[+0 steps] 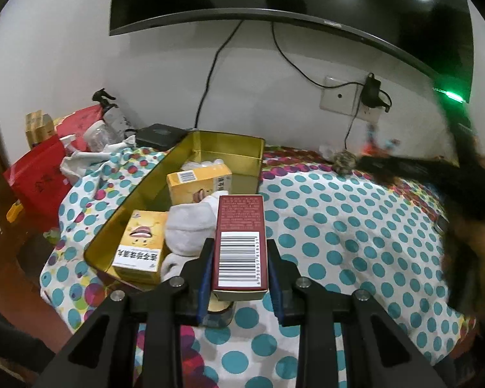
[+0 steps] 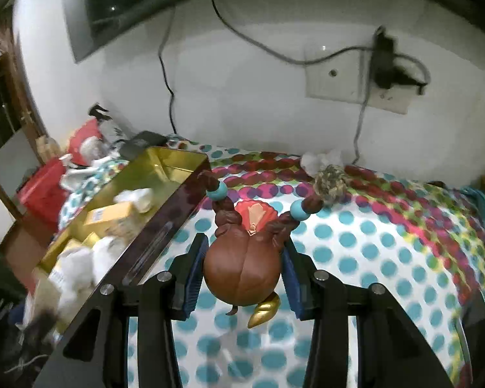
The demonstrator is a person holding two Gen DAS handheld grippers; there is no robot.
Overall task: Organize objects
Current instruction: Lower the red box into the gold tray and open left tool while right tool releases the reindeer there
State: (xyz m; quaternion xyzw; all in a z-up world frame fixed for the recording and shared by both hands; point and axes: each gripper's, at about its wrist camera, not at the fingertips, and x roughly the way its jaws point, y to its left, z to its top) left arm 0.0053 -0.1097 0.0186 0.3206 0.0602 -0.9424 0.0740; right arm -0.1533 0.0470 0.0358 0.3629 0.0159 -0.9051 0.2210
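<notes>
Sorting partly done: gold tin (image 1: 165, 174) holds yellow boxes (image 1: 199, 182)
Left gripper (image 1: 241, 255) clamps red carton (image 1: 241, 236); right gripper (image 2: 244, 265) clamps brown figurine (image 2: 242, 271); neither yet binned

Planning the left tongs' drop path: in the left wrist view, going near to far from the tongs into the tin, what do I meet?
Left tongs shut on the red box → white socks → yellow box standing mid-tin → white wad → far wall of the gold tin.
</notes>
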